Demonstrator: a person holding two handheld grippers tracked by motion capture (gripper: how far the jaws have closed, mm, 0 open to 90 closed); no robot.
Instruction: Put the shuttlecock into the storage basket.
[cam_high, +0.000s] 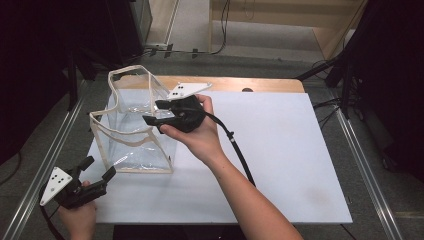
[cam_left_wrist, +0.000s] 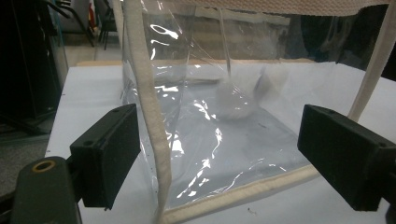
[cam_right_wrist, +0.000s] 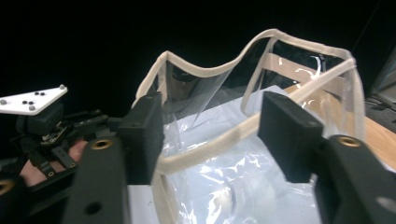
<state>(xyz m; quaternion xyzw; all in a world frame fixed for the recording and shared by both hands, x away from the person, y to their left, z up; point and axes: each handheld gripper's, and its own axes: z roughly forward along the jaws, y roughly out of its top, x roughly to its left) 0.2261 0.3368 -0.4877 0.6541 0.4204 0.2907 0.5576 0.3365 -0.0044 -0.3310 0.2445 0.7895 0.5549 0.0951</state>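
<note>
So the clear bag with the cream trim sat upright on the white board, over at about 9 o'clock from the board's middle. The right gripper was up at the bag's top rim on its 3 o'clock side, jaws spread apart with the cream edge running between them, pads not pressing on it as far as I could see. The left gripper sat off the bag's 7 o'clock corner, jaws wide open, gripping nothing.
</note>
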